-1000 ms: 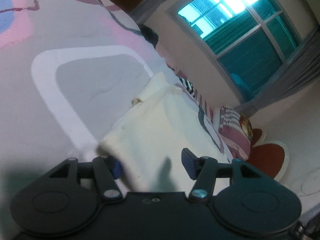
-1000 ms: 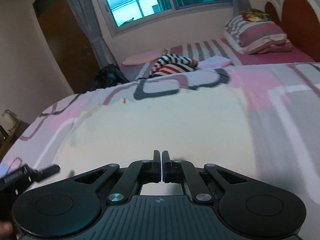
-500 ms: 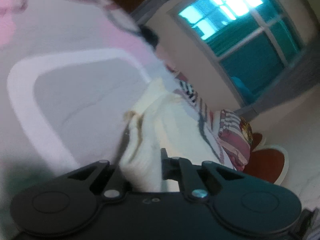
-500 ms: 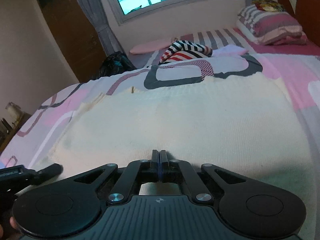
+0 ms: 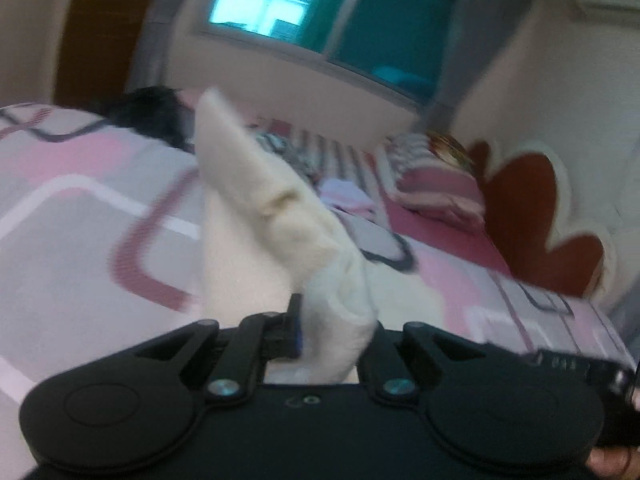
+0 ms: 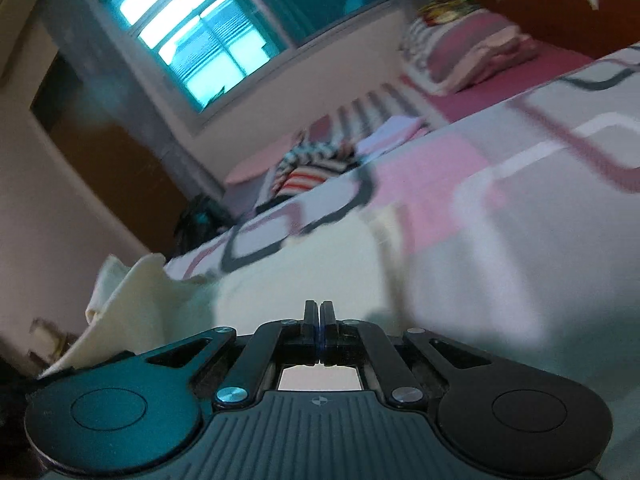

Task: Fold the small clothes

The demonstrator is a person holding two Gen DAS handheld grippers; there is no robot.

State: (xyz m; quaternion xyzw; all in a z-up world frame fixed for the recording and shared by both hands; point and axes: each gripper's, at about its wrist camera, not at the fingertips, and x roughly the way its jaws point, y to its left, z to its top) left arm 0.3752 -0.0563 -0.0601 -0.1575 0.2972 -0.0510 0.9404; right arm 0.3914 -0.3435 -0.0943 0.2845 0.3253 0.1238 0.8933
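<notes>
A cream knitted garment [image 5: 260,184] lies on the pink and grey bed cover [image 5: 80,220]. My left gripper [image 5: 324,314] is shut on one corner of it and holds that corner up, so a flap stands above the bed. The cloth hides its right finger. In the right wrist view the same garment [image 6: 300,272] spreads ahead, with the raised flap [image 6: 120,292] at the left. My right gripper [image 6: 320,310] is shut at the garment's near edge. That gripper's dark body [image 5: 576,360] also shows at the right of the left wrist view, with a hand beneath it.
A bundle of striped clothes [image 6: 312,168] and a folded pale piece [image 6: 396,128] lie farther up the bed. Striped pillows [image 5: 432,184] rest against a red and white headboard [image 5: 532,216]. A dark bag [image 6: 200,216] sits beyond the bed's far edge, under the window [image 6: 200,40].
My left gripper went from open around the garment's corner to shut on it, then lifted it and rolled. My right gripper stayed shut and slid sideways with the cloth's edge, tilting.
</notes>
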